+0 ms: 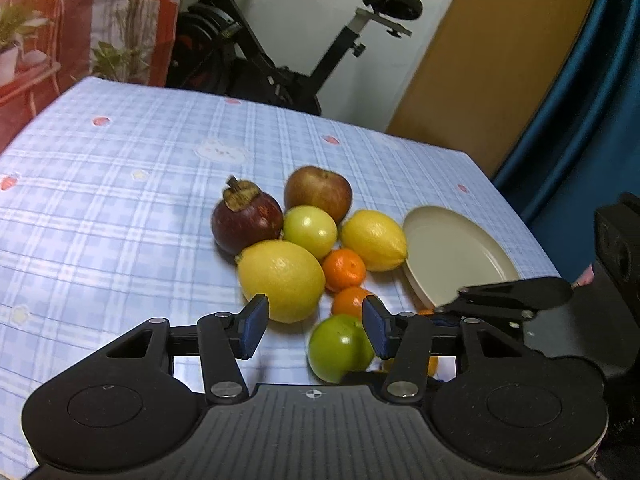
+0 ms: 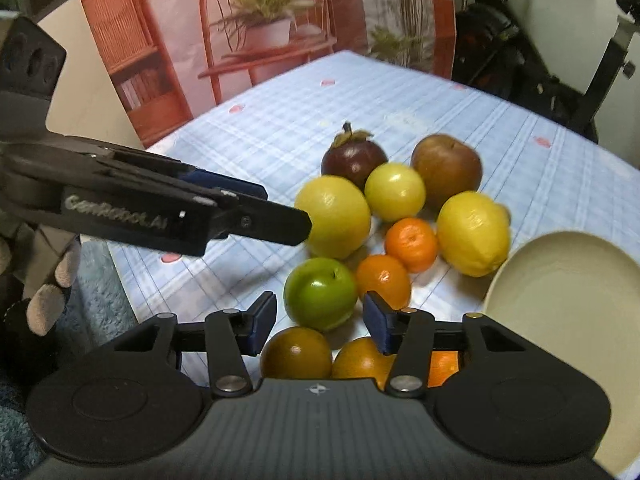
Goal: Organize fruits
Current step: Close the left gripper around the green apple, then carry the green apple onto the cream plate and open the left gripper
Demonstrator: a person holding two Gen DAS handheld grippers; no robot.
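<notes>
Right wrist view: right gripper [image 2: 319, 320] jaws parted, gripping nothing, over green apple [image 2: 320, 294]; left gripper [image 1: 315, 328] jaws also apart, empty, near lemon [image 1: 281, 280] beside plate [image 1: 456, 256].

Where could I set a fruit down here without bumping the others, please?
The plate is bare, right of the lemon. The tablecloth is free left of the mangosteen, and beyond the apple toward the far edge. The cluster around the oranges is packed tight, fruit touching fruit.
</notes>
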